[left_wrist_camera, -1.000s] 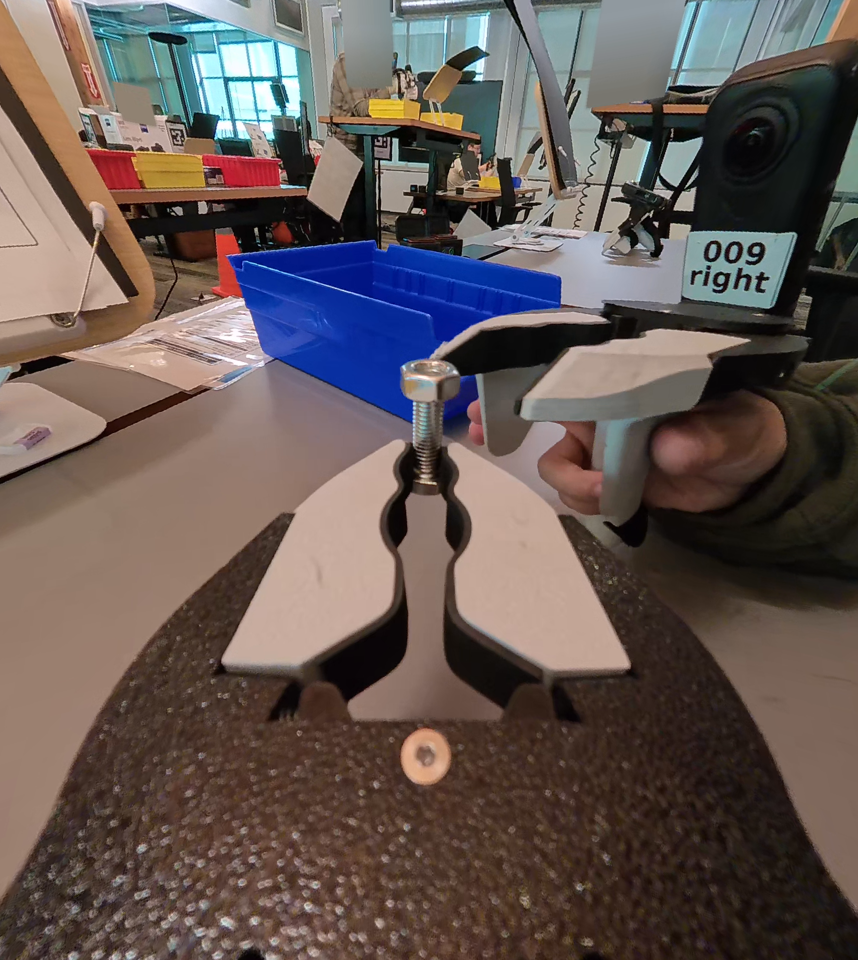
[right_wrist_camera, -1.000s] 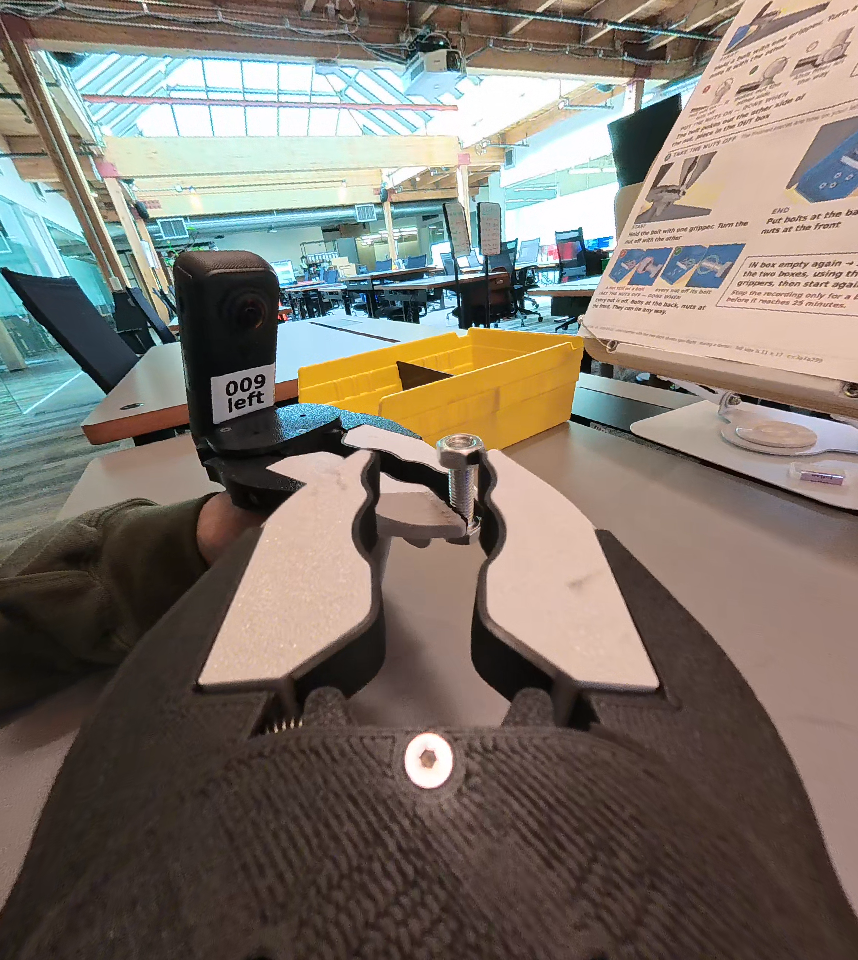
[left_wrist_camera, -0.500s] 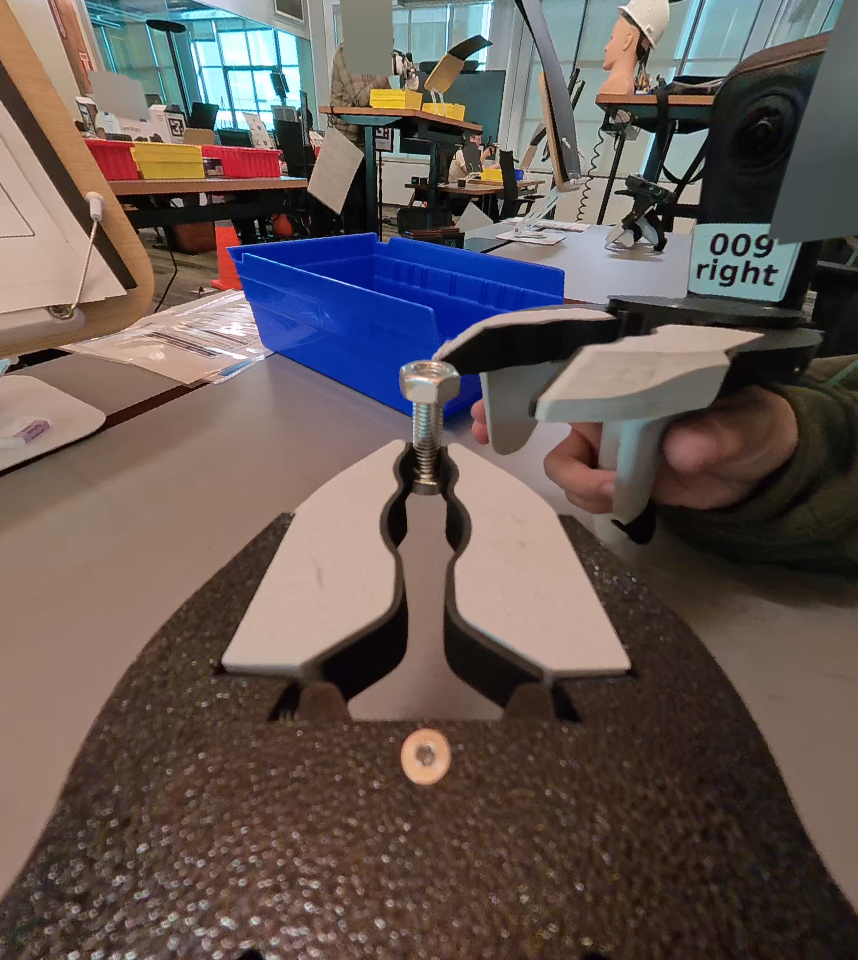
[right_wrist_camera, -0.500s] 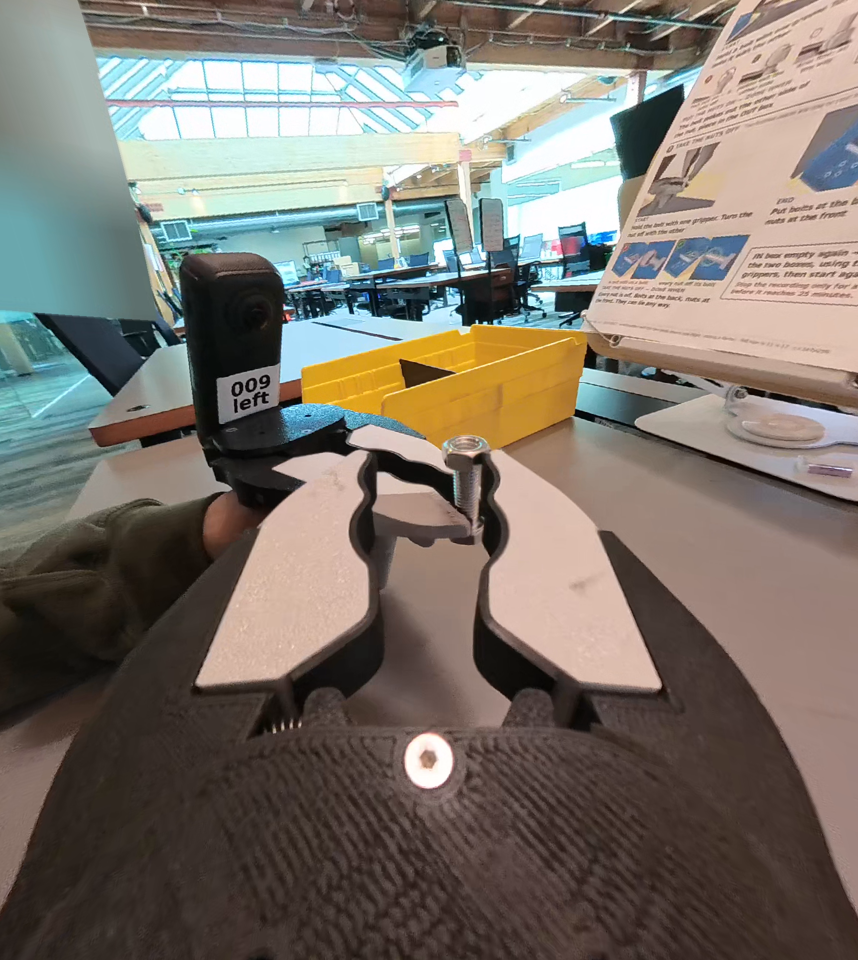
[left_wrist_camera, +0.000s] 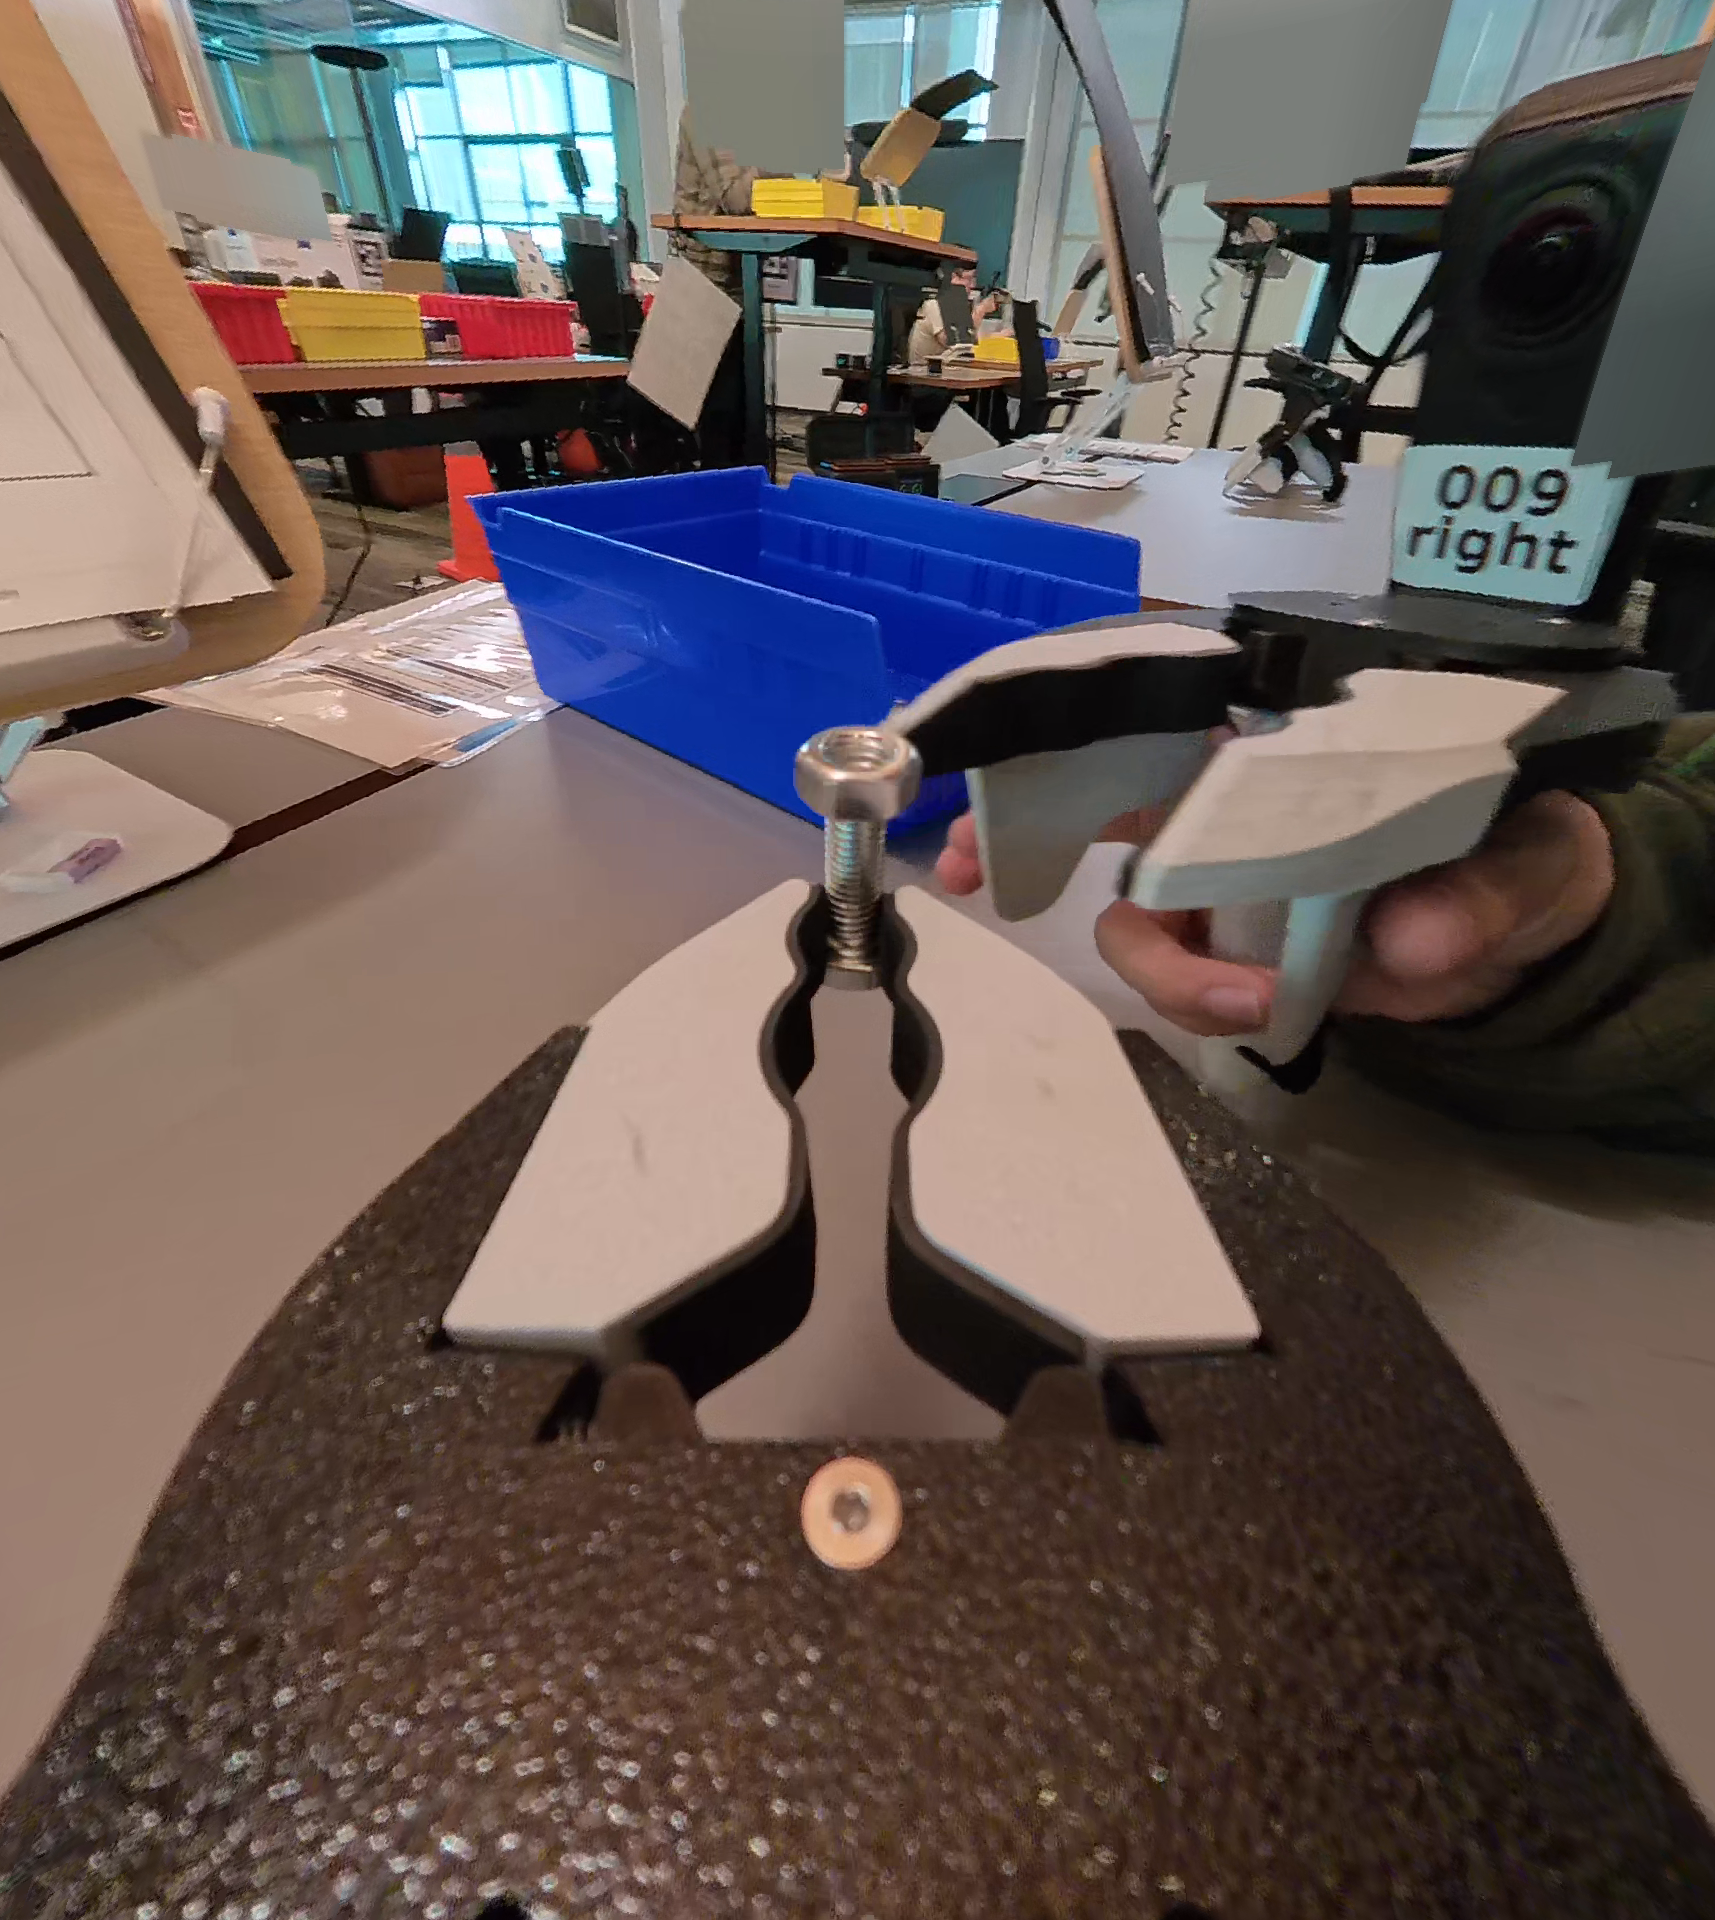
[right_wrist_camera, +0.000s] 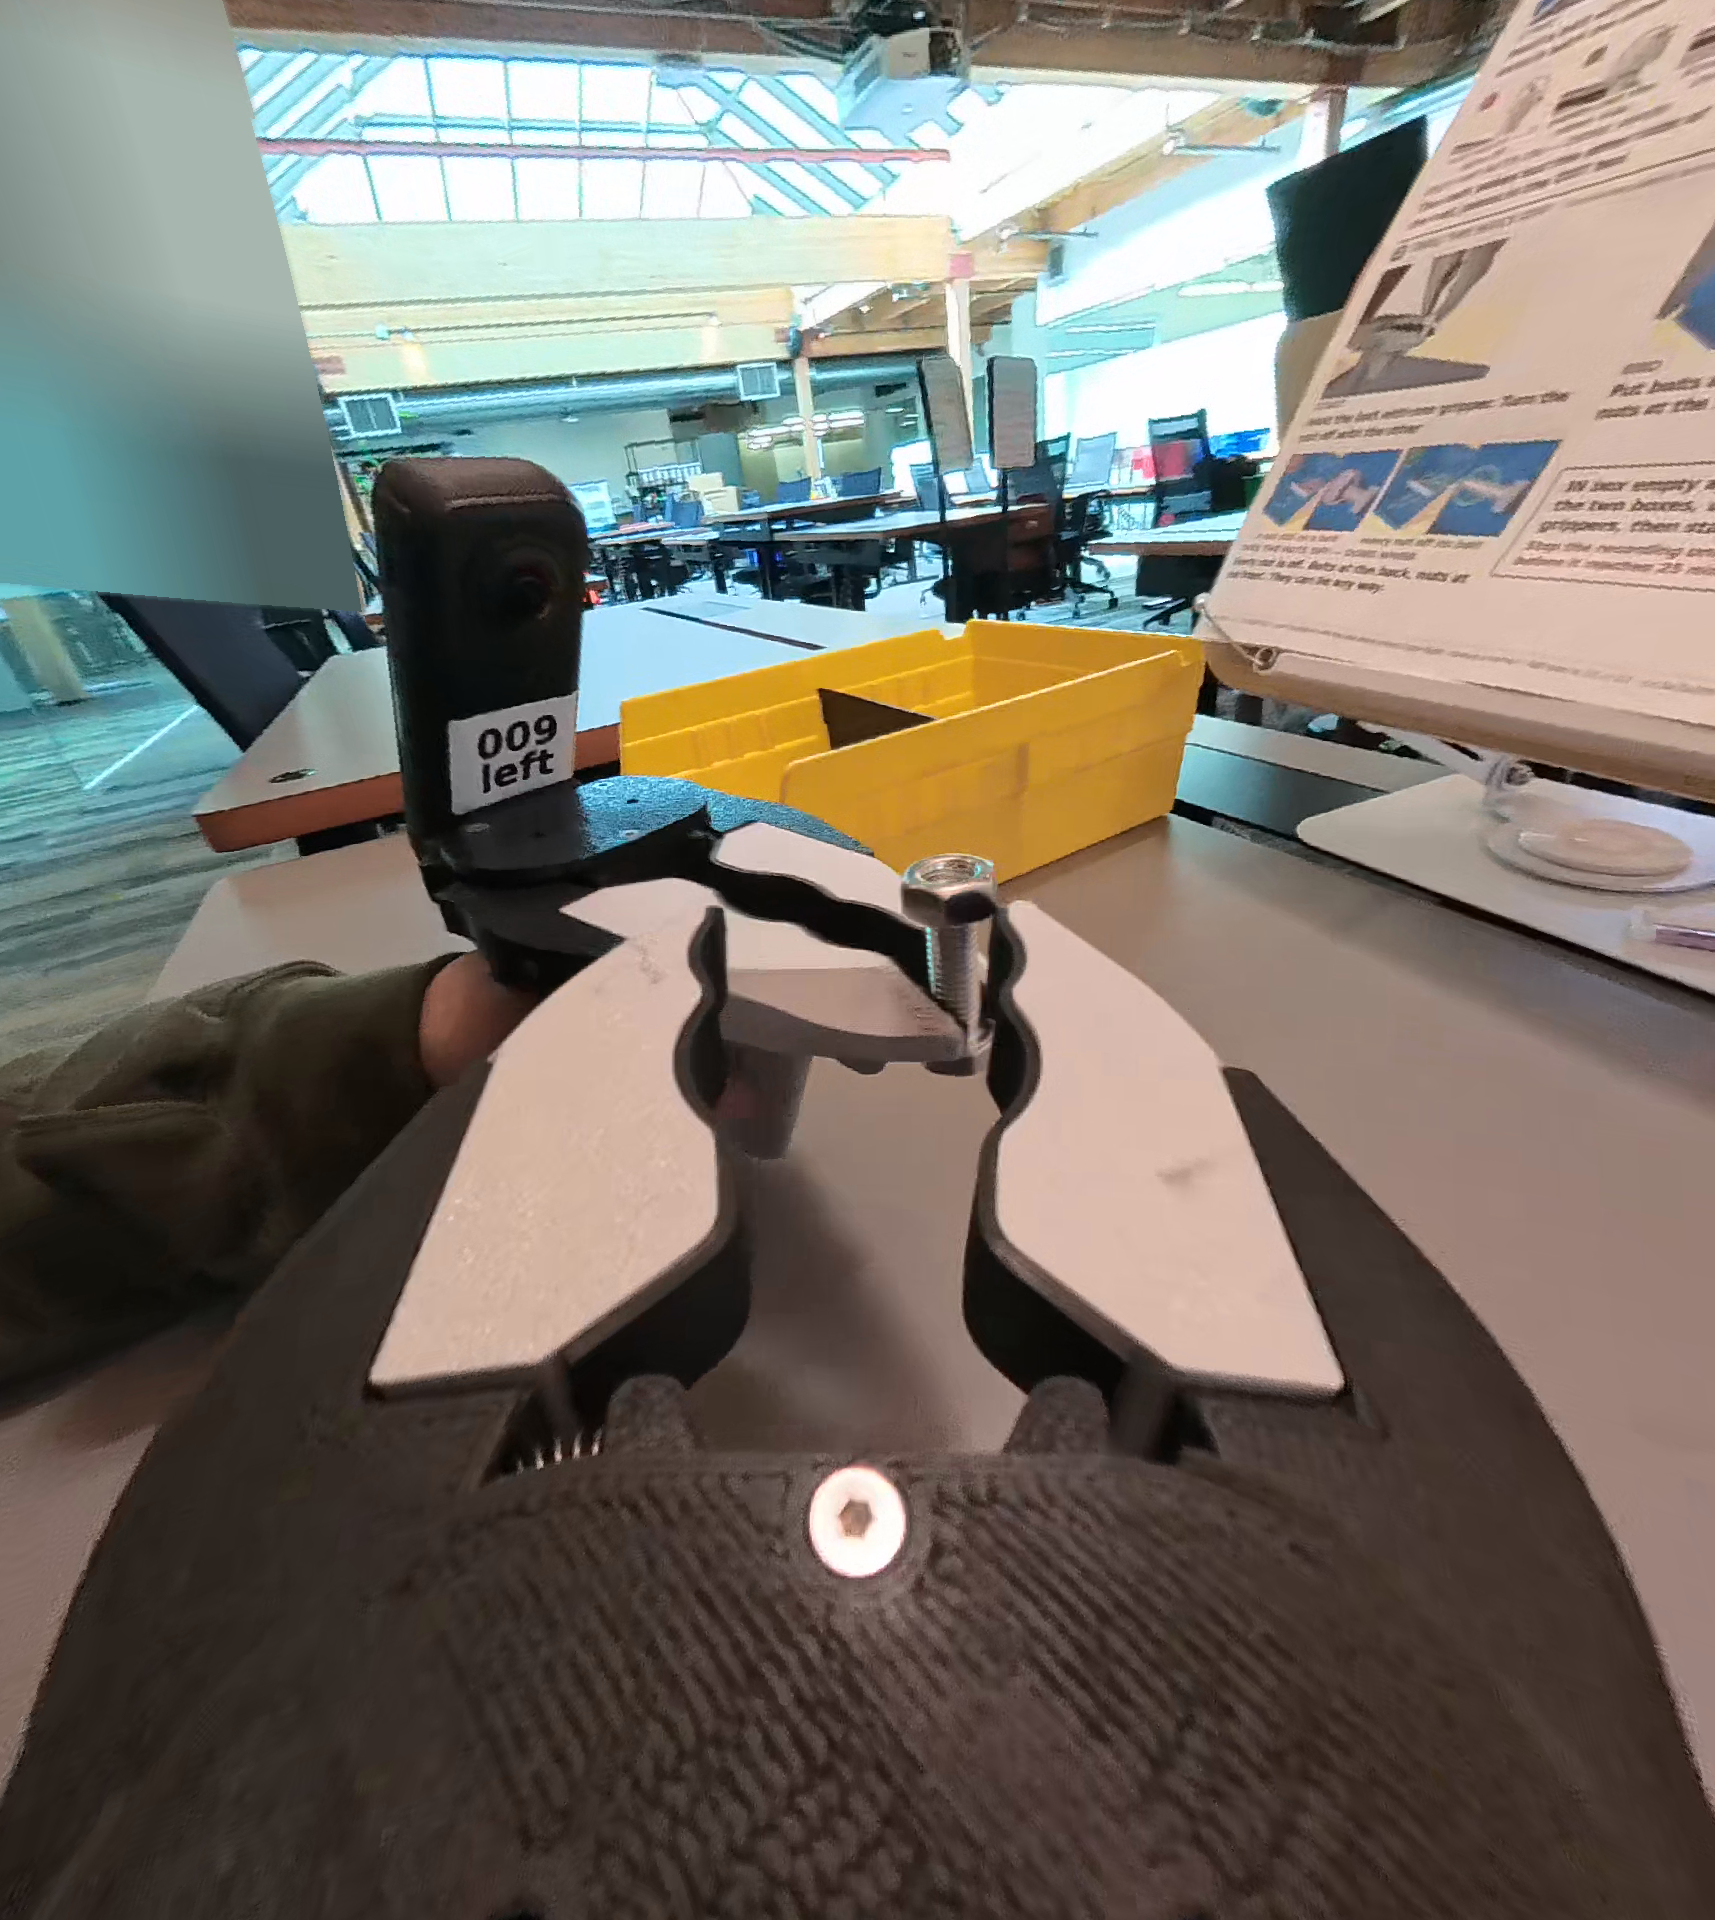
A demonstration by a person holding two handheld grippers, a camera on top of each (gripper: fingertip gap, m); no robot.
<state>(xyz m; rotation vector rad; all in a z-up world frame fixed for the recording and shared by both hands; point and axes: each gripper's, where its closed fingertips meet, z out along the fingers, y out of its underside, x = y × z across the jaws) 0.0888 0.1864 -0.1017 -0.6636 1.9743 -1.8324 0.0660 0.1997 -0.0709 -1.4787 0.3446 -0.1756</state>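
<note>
We see our left gripper (left_wrist_camera: 851, 935) clamped on an upright bolt (left_wrist_camera: 851, 883) with a nut (left_wrist_camera: 855, 771) on top. Our right gripper (right_wrist_camera: 858, 987) stands spread, one finger beside the nut. Around lie a grey table (left_wrist_camera: 209, 1039), a blue bin (left_wrist_camera: 791, 623), a yellow bin (right_wrist_camera: 988, 727) and an open office.

the left gripper (left_wrist_camera: 851, 914) has pale grey fingers on a speckled black body. the bolt (left_wrist_camera: 851, 883) in it is silver, as is the nut (left_wrist_camera: 855, 774) on top. at 1 o'clock a blue bin (left_wrist_camera: 728, 613) sits on the grey table (left_wrist_camera: 209, 1039). the right gripper (right_wrist_camera: 858, 966) has pale grey fingers on a ribbed black body. at 12 o'clock sits a yellow bin (right_wrist_camera: 988, 748). the sleeve (right_wrist_camera: 105, 1164) is olive green.
</note>
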